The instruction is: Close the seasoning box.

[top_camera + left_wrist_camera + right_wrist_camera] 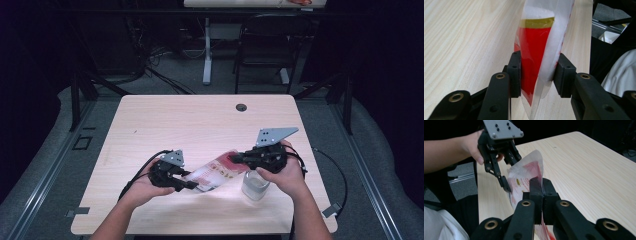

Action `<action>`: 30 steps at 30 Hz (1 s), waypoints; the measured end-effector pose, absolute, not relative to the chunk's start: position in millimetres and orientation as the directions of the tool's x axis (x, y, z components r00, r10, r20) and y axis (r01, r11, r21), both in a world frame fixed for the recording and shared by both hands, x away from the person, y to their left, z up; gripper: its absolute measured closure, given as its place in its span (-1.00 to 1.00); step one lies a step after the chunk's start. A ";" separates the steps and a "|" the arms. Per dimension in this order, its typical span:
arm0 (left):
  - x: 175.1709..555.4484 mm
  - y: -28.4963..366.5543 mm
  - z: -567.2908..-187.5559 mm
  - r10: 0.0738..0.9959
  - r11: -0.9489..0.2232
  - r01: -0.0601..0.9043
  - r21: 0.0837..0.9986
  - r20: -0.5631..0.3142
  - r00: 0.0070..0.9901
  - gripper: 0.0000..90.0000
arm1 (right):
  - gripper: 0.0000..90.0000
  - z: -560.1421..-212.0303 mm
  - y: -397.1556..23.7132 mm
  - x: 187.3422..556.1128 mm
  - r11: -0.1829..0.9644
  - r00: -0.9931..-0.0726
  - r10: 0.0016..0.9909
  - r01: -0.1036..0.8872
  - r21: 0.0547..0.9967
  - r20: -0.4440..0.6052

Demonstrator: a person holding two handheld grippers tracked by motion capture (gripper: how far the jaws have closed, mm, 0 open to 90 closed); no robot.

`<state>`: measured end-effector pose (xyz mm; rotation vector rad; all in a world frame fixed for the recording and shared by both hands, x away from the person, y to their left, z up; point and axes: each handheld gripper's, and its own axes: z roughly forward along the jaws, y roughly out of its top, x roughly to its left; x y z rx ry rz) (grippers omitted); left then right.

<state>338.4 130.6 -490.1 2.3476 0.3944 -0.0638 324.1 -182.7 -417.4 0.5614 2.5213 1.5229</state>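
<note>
Above the wooden table (150, 125), both claws (187, 184) (235, 159) grip the pouch (215, 172) ends.

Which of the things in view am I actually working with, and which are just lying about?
In the job:
red-and-white plastic bag, held between both grippers
left gripper, jaws around one end of the bag
right gripper, pinched on the other end

Lying about:
clear cup on the table
black chair beyond it
</note>
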 end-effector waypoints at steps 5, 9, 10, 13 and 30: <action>338.5 130.5 -483.5 0.267 -0.702 0.299 0.646 -0.151 0.952 0.42 | 0.98 -419.9 -187.6 322.8 0.417 -0.915 0.397 0.245 0.875 0.067; 338.1 132.8 -477.1 0.270 -0.711 0.295 0.638 -0.140 0.953 0.42 | 0.98 -421.4 -188.5 321.3 0.412 -0.914 0.401 0.245 0.878 0.067; 338.3 133.7 -476.0 0.272 -0.711 0.297 0.637 -0.141 0.952 0.42 | 0.98 -421.8 -188.6 321.2 0.408 -0.913 0.402 0.247 0.879 0.070; 339.0 136.1 -473.9 0.274 -0.708 0.301 0.639 -0.144 0.951 0.43 | 0.98 -423.5 -188.5 321.6 0.401 -0.910 0.407 0.253 0.880 0.076; 340.4 143.0 -475.0 0.284 -0.695 0.320 0.644 -0.163 0.945 0.44 | 0.98 -431.5 -187.4 323.8 0.411 -0.905 0.416 0.274 0.870 0.089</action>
